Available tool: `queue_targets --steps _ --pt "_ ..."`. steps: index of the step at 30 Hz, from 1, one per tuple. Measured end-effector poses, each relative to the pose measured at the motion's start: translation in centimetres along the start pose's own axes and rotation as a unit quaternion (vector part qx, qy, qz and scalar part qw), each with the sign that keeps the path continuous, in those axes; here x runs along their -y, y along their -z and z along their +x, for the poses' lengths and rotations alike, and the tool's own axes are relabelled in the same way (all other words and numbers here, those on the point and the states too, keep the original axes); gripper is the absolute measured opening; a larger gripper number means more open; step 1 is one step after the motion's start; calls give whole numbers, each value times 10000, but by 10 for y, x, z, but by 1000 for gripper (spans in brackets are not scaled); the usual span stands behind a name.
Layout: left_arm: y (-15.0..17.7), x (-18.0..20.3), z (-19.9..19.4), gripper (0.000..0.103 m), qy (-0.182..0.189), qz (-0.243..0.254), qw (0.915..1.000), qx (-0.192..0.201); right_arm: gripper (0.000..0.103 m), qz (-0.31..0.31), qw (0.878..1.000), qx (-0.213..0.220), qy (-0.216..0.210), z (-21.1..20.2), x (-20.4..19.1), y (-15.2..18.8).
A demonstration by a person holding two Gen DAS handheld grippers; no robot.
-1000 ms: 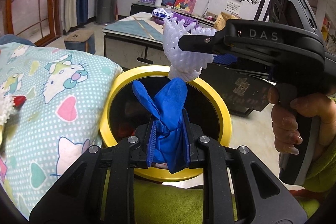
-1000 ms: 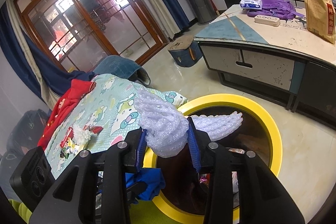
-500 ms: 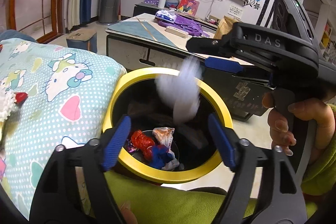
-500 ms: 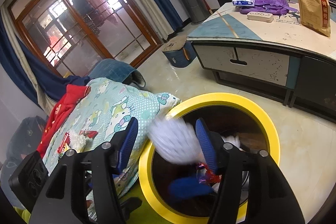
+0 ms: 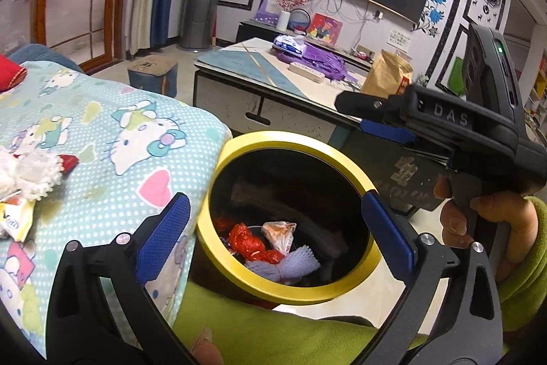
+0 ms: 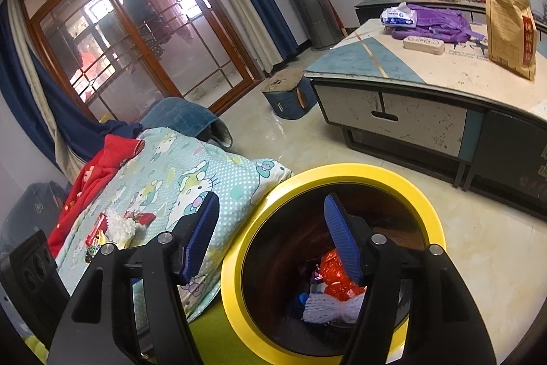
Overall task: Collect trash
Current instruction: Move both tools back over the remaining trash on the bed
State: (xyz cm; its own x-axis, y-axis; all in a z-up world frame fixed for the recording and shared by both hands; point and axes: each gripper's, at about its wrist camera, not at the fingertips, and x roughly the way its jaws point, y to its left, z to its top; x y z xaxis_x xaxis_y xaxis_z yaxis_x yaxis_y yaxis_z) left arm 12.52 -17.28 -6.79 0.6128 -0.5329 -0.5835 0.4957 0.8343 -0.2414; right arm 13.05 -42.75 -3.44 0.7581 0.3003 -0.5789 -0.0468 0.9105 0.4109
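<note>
Yellow-rimmed, the bin [image 5: 218,166] sits right against the bed [image 5: 112,139], and both my claws hang over its mouth with nothing in them: the left claw [image 5: 273,228] is spread wide across the opening, the right claw [image 6: 273,235] also parted and empty. Down inside lie a white foam net [image 6: 331,308], a red wrapper [image 5: 246,240] and a crumpled bag [image 5: 278,230]. More trash [image 5: 24,180], another foam net with wrappers beside it, waits on the bed, well apart from the bin. The risks I see lie in that next trip. Foam net is light and springy, so a shallow pinch could let it slip out over the floor before I reach the rim. The wrappers lie flat on soft bedding, and closing on them may catch a fold of the cover and drag it along. My two claws are close together here; swinging one toward the bed could knock the other, or clip the rim and tip the bin.
</note>
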Motion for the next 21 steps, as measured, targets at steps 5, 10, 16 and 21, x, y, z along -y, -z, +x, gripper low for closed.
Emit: queue_targets --steps 5,10,16,21 --pt "-4 -8 -9 92 -110 -93 9998 123 63 -141 9999 46 23 -2 -6 0" --pt "-7 -18 -20 92 -246 -226 9991 250 63 -266 9996 60 -2 -4 -16 1" --pt "-10 -26 -34 92 -390 -346 9977 431 63 -447 9990 51 -70 -4 -27 3" --pt "-11 -30 -46 92 -560 -356 9960 593 63 -573 9983 43 -122 -6 -36 6"
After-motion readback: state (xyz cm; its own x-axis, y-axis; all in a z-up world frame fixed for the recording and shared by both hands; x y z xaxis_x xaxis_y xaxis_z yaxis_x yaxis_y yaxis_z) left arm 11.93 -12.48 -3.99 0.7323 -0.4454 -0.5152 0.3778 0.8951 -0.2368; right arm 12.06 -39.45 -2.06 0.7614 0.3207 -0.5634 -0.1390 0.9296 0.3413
